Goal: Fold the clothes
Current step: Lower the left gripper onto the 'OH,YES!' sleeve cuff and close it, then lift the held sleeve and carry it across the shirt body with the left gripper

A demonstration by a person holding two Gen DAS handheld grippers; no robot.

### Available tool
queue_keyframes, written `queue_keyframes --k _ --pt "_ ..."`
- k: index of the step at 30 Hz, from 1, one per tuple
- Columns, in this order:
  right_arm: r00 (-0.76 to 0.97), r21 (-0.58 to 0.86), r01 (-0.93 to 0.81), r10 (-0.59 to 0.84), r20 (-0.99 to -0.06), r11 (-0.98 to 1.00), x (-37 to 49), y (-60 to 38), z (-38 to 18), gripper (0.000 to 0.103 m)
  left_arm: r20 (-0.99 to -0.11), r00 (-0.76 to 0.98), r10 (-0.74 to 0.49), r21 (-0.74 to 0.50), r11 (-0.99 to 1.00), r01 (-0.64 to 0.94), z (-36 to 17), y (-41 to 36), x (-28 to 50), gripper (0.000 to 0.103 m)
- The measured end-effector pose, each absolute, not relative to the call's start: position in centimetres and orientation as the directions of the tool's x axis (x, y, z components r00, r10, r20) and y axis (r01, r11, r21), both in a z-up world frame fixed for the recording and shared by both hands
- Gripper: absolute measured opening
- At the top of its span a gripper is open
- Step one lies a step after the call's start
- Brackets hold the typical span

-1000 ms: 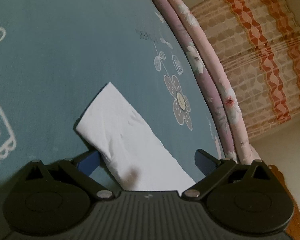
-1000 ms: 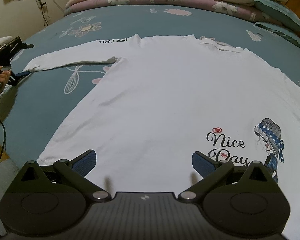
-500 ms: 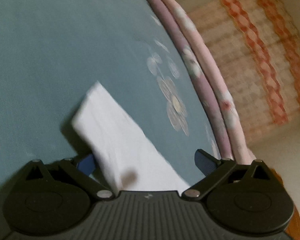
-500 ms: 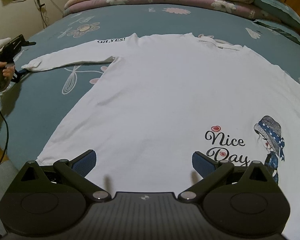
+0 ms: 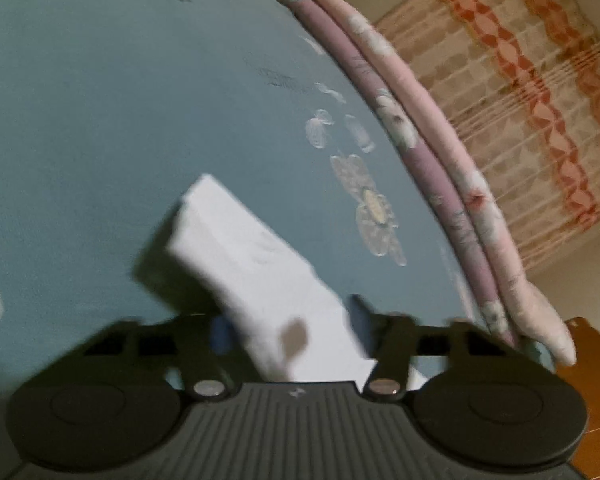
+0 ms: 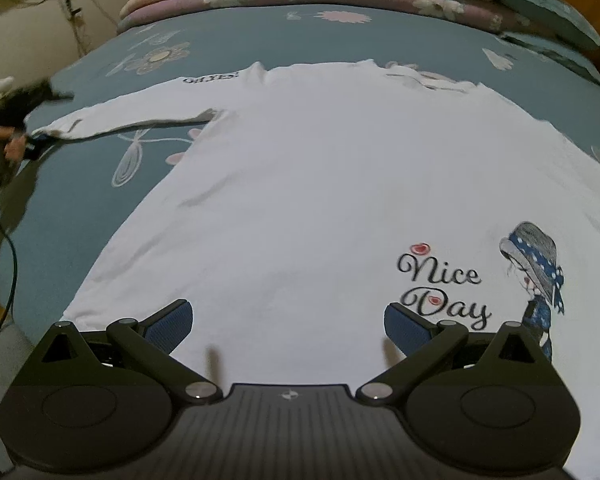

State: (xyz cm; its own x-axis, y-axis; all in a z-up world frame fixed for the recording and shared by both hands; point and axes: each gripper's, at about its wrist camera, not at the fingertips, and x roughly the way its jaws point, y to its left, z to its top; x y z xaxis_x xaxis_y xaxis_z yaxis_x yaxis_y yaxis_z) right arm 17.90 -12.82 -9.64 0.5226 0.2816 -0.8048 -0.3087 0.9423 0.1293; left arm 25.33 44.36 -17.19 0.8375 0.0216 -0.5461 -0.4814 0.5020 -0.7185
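White sleeve (image 5: 256, 272) between closing left gripper (image 5: 288, 320) fingers (image 5: 358, 314) (blurred)

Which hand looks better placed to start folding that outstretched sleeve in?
The left. Its gripper is closing with the sleeve's cuff between its fingers. The right gripper hovers open over the shirt's hem, apart from that sleeve, so it would probably have to travel first.
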Motion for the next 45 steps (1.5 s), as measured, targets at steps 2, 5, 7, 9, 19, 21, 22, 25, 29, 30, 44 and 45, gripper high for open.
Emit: queue_keyframes --k 2,5,7,9,19,21,22,25,29,30,44,45 --pt "0.516 0.146 -0.297 0.287 -0.807 0.944 18.1 -13.0 -9.9 0.103 -0.580 0.814 0.032 -0.690 0.512 -0.512 -17.3 44.6 24.9 0.014" --pt "0.515 0.122 -0.299 0.267 -0.814 0.947 18.1 -12.6 -10.3 0.103 -0.612 0.789 0.055 -0.633 0.564 -0.531 -16.7 44.1 25.1 0.014" --pt "0.516 0.103 -0.311 0.259 -0.816 0.945 17.9 -12.3 -10.3 0.103 -0.637 0.767 0.078 -0.583 0.601 -0.546 -16.1 43.5 25.5 0.013" --pt "0.519 0.092 -0.326 0.260 -0.815 0.941 17.7 -12.1 -10.2 0.103 -0.667 0.738 0.105 -0.519 0.645 -0.561 -15.3 42.7 26.3 0.012" --pt "0.547 0.101 -0.307 0.262 -0.795 0.946 17.4 -13.9 -9.3 0.103 -0.684 0.711 0.165 -0.354 0.776 -0.521 -11.1 39.4 27.9 0.011" --pt "0.553 0.106 -0.304 0.266 -0.789 0.947 17.3 -14.3 -9.1 0.103 -0.674 0.720 0.167 -0.345 0.791 -0.506 -10.0 38.8 28.2 0.011" --pt "0.556 0.110 -0.303 0.269 -0.787 0.947 17.3 -14.5 -9.1 0.103 -0.669 0.724 0.167 -0.339 0.798 -0.498 -9.4 38.5 28.3 0.011" --pt "0.561 0.119 -0.302 0.278 -0.780 0.946 17.2 -15.1 -9.0 0.103 -0.654 0.737 0.171 -0.319 0.821 -0.474 -7.7 37.3 28.9 0.011" --pt "0.569 0.130 -0.296 0.285 -0.771 0.946 16.9 -15.9 -9.0 0.103 -0.644 0.746 0.173 -0.291 0.845 -0.448 -5.8 35.5 29.9 0.011" --pt "0.571 0.135 -0.296 0.288 -0.769 0.946 16.8 -16.1 -9.1 0.103 -0.642 0.747 0.172 -0.285 0.851 -0.441 -5.3 35.0 30.1 0.011" --pt "0.577 0.171 -0.335 0.345 -0.741 0.927 15.4 -18.4 -9.3 0.103 -0.621 0.769 0.150 -0.218 0.910 -0.353 -0.5 26.7 32.8 0.011" --pt "0.578 0.173 -0.337 0.348 -0.738 0.925 15.3 -18.5 -9.3 0.103 -0.620 0.770 0.149 -0.213 0.913 -0.348 -0.3 26.0 33.0 0.011"
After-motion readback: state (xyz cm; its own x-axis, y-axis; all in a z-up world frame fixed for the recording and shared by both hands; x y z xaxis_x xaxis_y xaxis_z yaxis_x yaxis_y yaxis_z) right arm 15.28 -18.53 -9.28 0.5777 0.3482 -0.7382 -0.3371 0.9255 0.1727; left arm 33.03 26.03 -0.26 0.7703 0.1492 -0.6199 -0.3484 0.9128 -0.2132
